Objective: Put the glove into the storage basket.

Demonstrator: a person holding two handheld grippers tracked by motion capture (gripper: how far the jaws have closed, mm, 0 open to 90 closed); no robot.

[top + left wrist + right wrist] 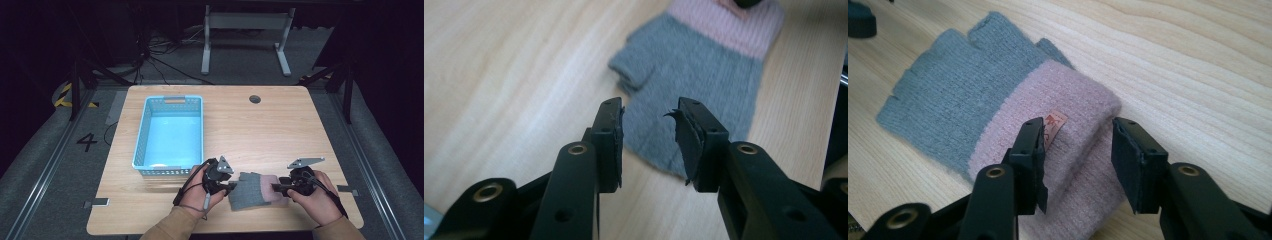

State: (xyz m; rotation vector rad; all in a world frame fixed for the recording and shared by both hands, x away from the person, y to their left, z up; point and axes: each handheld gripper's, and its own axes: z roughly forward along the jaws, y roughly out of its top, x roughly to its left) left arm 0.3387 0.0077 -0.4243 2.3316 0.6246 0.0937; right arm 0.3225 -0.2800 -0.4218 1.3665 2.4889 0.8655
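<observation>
One container: a light blue plastic basket (170, 134) with perforated walls, standing on the left half of the wooden surface (260, 130). Its interior shows bare blue floor; contents, none seen. Slot handle at its far end wall.

One garment: a fingerless knit glove (252, 191), grey body with a pink cuff, lying flat on the surface to the right of the basket's near right corner and nearer the person, well apart from the basket. Its grey finger end points toward the basket side; the pink cuff lies away from it. A small orange-pink label sits on the cuff, seen in the right gripper view (1053, 125). Short thumb stub shows in the left gripper view (694, 85).

Two grippers, one per hand.
- Left gripper (231, 187): at the glove's grey end, the end nearer the basket. Fingers (608, 145) stand narrowly apart, nothing between the pads; the glove's grey edge lies on the surface just beyond and below the tips. One pad's rubber facing is peeling at its top edge.
- Right gripper (276, 188): at the pink cuff, the end farther from the basket. Fingers (1030, 160) moderately wide, straddling the folded cuff edge; the left one stands by the label, the right one clear of the knit. Pads not pressing the cloth.

One round cable hole (255, 99) in the surface, right of the basket's far end.

Two sleeves, tan, at the near edge.
</observation>
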